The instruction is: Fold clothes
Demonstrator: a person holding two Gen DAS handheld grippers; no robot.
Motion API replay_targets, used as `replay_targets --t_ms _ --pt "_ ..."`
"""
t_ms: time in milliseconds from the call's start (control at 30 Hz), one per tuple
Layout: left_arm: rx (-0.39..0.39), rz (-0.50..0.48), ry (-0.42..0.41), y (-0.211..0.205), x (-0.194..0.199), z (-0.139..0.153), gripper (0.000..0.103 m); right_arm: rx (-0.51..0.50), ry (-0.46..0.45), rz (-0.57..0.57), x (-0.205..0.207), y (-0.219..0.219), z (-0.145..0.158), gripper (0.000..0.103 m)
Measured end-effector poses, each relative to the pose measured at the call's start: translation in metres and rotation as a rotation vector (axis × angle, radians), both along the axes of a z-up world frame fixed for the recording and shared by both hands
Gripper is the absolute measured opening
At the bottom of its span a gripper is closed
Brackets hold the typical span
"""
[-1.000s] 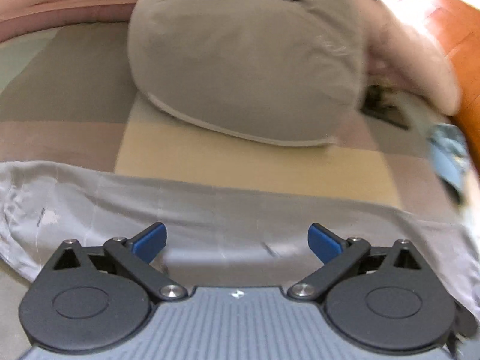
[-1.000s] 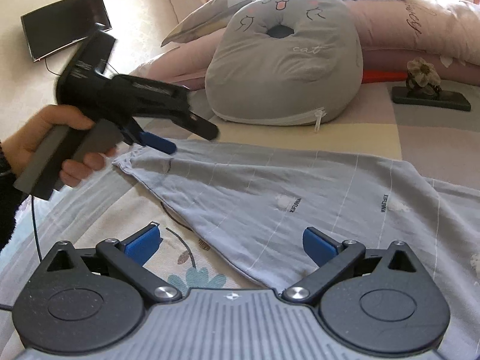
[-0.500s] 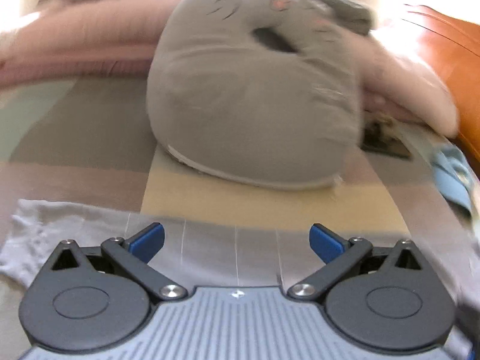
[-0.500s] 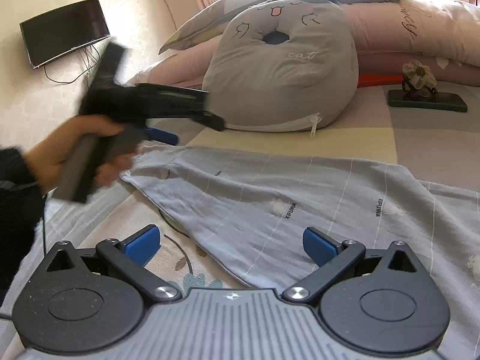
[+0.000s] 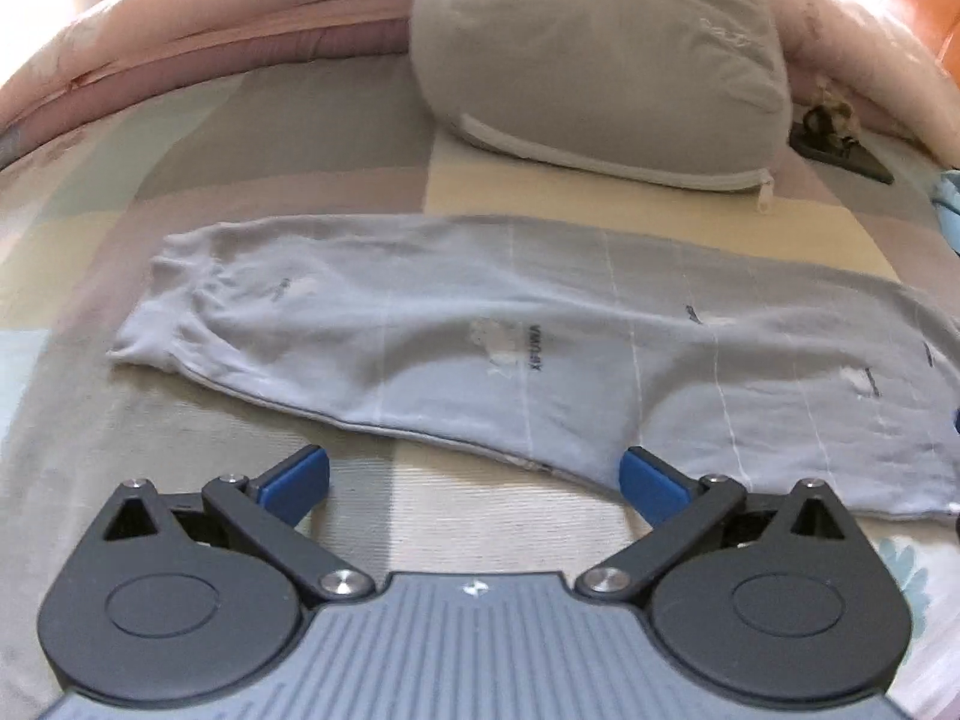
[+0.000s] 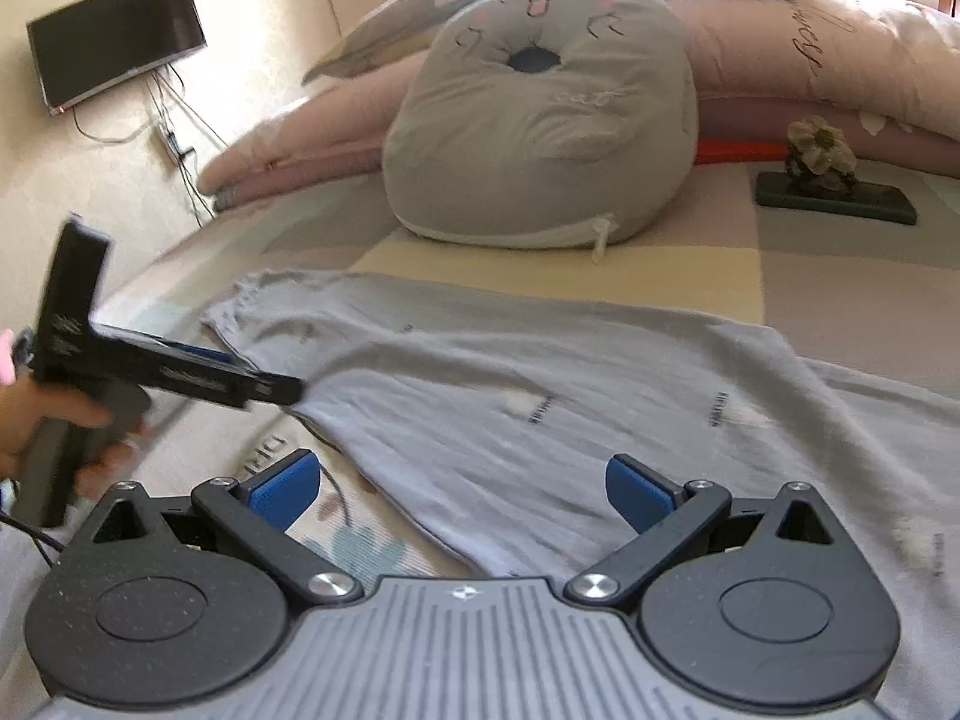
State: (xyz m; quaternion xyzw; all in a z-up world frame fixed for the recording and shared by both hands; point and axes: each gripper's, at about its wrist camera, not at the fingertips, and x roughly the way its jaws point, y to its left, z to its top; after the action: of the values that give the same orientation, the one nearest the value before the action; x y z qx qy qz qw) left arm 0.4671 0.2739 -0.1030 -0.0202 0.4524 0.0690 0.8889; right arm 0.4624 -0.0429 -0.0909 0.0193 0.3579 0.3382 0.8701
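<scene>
Left gripper wide apart, blue pads empty, hovering over the bedspread just short of the garment's near seam. Right gripper also spread, nothing between its pads; the right-hand pad sits over the cloth, the left-hand one over the floral print of the bedspread.

Grey-blue garment lies flat across the bed, long and narrow with a gathered cuff at 9 o'clock in the left wrist view, widening toward 3 o'clock. Thin white stripes, small white motifs, tiny dark print reading roughly "XIFUWA", blurred, not sure. In the right wrist view the same garment fills centre; the left gripper's body, held in a hand, sits at 9 o'clock, tip by the garment's edge.

Beyond, at 12 o'clock: grey cat-face cushion with central hole, stitched word too smeared to read. Dark phone with flower ornament at 2 o'clock. Pink bolster behind with cursive script, unreadable. Wall TV at 10 o'clock.
</scene>
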Motion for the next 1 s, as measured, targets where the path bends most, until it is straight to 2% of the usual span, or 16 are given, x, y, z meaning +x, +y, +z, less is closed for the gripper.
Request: replay_targets --t_ms 100,200,233,300,333,400,433,567,633,700,800,867,1000 --pt "0.017 -0.077 -0.099 -0.016 0.004 0.02 0.102 -0.104 -0.015 -0.018 -0.001 -0.01 0.007 0.103" --pt "-0.073 -0.142 -0.132 -0.037 0.015 0.024 0.102 -0.199 -0.06 -0.091 -0.001 -0.029 0.015 0.103" --pt "-0.098 -0.164 -0.136 -0.044 0.019 0.023 0.102 -0.204 -0.057 -0.129 0.002 -0.038 0.016 0.103" --pt "-0.08 -0.201 -0.129 -0.058 0.024 0.015 0.102 -0.195 -0.04 -0.215 0.008 -0.059 0.017 0.103" --pt "-0.062 -0.204 -0.101 -0.063 0.026 0.007 0.102 -0.19 -0.031 -0.258 0.012 -0.069 0.017 0.103" --pt "-0.022 -0.16 0.004 -0.063 0.03 -0.011 0.102 -0.18 -0.014 -0.345 0.018 -0.09 0.018 0.103" --pt "-0.003 -0.154 0.012 -0.062 0.029 -0.015 0.102 -0.164 0.001 -0.395 0.022 -0.1 0.017 0.103" --pt "-0.07 -0.162 -0.027 -0.06 0.029 0.004 0.102 -0.098 0.027 -0.495 0.026 -0.124 0.014 0.103" --pt "-0.141 -0.179 -0.09 -0.06 0.033 0.019 0.102 -0.09 0.026 -0.493 0.026 -0.123 0.014 0.103" --pt "-0.177 -0.166 -0.106 -0.061 0.043 0.026 0.102 -0.085 0.025 -0.485 0.027 -0.121 0.014 0.103" --pt "-0.27 -0.137 -0.041 -0.054 0.069 0.014 0.102 -0.082 0.022 -0.469 0.027 -0.117 0.015 0.103" --pt "-0.293 -0.078 -0.016 -0.045 0.084 0.001 0.102 -0.08 0.02 -0.453 0.028 -0.114 0.015 0.103" --pt "-0.271 -0.04 -0.084 -0.037 0.102 -0.012 0.102 -0.061 0.012 -0.44 0.025 -0.111 0.018 0.103"
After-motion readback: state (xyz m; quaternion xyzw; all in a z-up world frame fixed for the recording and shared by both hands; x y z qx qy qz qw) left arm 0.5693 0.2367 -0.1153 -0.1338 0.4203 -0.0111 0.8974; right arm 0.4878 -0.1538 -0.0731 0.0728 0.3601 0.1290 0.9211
